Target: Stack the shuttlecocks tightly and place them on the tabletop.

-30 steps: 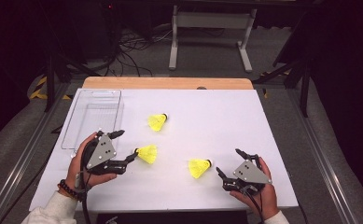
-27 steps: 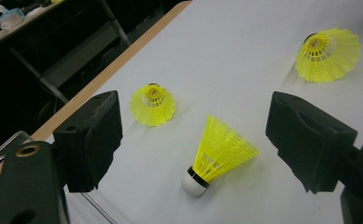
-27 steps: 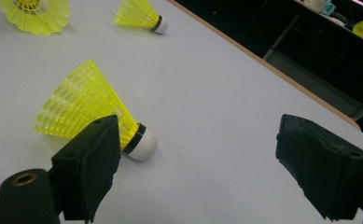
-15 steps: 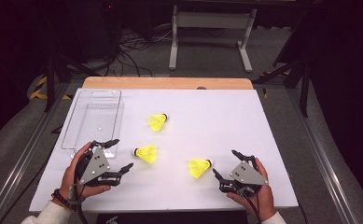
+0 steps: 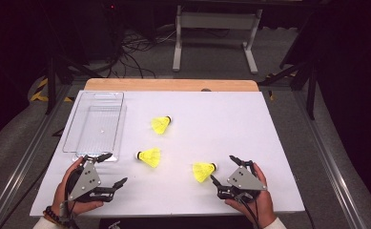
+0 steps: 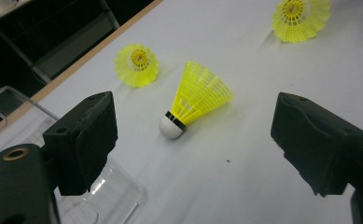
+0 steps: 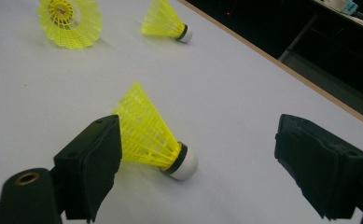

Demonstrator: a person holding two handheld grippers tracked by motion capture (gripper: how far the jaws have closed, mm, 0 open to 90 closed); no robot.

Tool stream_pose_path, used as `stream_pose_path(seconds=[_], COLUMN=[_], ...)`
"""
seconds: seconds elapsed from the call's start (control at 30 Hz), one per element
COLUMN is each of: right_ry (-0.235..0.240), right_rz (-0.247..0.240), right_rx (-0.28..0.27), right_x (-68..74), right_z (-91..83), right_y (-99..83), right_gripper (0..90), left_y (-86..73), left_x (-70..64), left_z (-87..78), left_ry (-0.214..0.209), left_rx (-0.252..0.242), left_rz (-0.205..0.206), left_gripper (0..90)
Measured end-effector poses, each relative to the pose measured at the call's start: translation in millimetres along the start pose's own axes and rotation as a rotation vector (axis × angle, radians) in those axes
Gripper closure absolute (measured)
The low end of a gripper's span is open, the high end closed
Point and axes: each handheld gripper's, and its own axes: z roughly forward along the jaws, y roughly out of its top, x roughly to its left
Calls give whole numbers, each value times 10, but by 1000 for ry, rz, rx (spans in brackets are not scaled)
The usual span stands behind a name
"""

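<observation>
Yellow shuttlecocks (image 5: 150,157) lie apart — clear tray (image 5: 95,125) beside.

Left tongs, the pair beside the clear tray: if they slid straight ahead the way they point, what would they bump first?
Most likely the middle yellow plastic shuttlecock, lying on its side on the white table between the open left tongs, white cork towards them. Depth is hard to judge, but nothing lies before it.
</observation>
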Motion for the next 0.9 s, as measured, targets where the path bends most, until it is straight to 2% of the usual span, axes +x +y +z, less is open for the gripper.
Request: stream_pose_path(seconds=[0.17, 0.3, 0.37, 0.43, 0.47, 0.57, 0.7, 0.9], right_ry=[1, 14, 17, 10, 21, 7, -13, -26], right_rz=[15, 16, 17, 10, 9, 8, 1, -3], right_rx=[1, 11, 18, 37, 43, 64, 102, 137], right_x=[64, 157, 210, 243, 256, 284, 322, 323], right_z=[33, 101, 157, 211, 240, 307, 412, 445], right_y=[78, 149, 176, 194, 201, 209, 206, 177], right_gripper=[135, 166, 187, 191, 202, 211, 291, 422], left_y=[-135, -235, -269, -293, -301, -304, -299, -299], left_x=[-25, -36, -42, -36, -33, -29, -26, -29], left_z=[-79, -149, -175, -196, -202, -206, -201, -185], left_ry=[14, -6, 4, 1, 2, 8, 8, 2], left_rx=[-6, -12, -2, -3, -1, -2, 6, 10], left_rz=[-50, -100, -96, -112, -118, -120, -113, -116], left_gripper=[100, 75, 67, 68, 68, 70, 72, 73])
